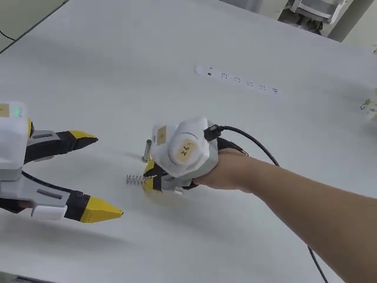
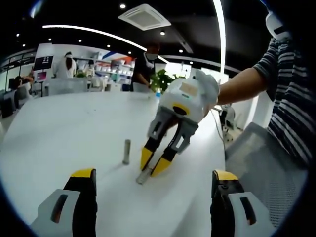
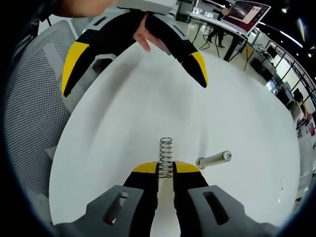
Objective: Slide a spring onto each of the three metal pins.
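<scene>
Where the right gripper (image 3: 166,168) narrows to its yellow-tipped fingers (image 3: 146,169), the two are pressed almost together and pinch the near end of a spring (image 3: 166,148). The free coils jut straight out past the tips, low over the white counter (image 3: 148,108). Just to one side of those tips, apart from the spring, a metal pin (image 3: 213,159) stands on end on the counter.

Facing them from beyond the spring's free end, the left gripper (image 1: 107,175) has its fingers (image 1: 101,209) spread wide, with nothing between them.

A hand (image 1: 227,171) grips the right gripper's white housing, where a round yellow sticker (image 1: 185,150) bears digits that look like 26. A black cable (image 1: 250,144) trails away behind it.

The counter is plain, matt and white, and a white power strip (image 1: 235,79) lies on it well beyond both pairs of fingers. A grey mesh chair (image 3: 29,108) stands at the counter's edge.

The room is an open hall with a dark ceiling, strip lights and a ceiling vent (image 2: 144,17). A potted plant (image 2: 165,79) and a standing person (image 2: 145,69) are at the far end.
</scene>
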`<state>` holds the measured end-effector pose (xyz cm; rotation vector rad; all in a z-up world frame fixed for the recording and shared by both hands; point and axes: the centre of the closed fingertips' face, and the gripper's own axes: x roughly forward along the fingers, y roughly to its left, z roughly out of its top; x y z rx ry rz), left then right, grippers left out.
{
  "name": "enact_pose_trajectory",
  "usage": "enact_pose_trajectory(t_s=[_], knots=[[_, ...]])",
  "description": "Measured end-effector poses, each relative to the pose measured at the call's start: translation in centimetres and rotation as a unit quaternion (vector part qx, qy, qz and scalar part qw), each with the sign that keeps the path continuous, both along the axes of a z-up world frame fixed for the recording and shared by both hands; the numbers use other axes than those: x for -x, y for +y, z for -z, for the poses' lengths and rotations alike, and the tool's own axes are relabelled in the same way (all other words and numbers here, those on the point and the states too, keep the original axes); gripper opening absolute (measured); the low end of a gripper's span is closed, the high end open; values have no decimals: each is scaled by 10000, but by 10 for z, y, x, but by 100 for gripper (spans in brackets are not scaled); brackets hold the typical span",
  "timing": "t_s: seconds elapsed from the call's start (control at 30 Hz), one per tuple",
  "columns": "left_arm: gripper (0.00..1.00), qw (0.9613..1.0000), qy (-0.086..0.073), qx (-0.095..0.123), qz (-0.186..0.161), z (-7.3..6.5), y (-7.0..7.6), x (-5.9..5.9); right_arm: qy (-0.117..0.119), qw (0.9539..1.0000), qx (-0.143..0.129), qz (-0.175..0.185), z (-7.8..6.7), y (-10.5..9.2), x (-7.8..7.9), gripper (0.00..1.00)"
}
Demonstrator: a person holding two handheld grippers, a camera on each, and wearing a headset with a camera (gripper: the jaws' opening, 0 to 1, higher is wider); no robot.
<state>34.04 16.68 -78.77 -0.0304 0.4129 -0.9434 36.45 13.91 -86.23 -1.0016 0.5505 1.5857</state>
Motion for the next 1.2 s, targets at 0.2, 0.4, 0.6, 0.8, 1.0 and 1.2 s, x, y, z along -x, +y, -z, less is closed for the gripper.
enact_pose_trajectory(t_s=[0.2,0.4,0.6,0.8,1.0,1.2], knots=[[93,10000,38,-17,68,3,-6,2,216,9992,-65,322,0,-1,-1,8],[93,9999,14,-16,141,0,-12,1,182,9993,-89,313,-8,-5,2,8],[92,9998,-2,-8,197,-2,-16,2,159,9989,-174,403,-22,-11,1,8],[91,9997,-7,2,244,-2,-19,2,134,9988,-199,432,-33,-22,3,8],[90,9996,-15,4,280,-4,-21,2,147,9980,-279,540,-40,-35,8,8],[88,9993,-13,3,367,-5,-26,4,164,9977,-261,608,-44,-47,13,8]])
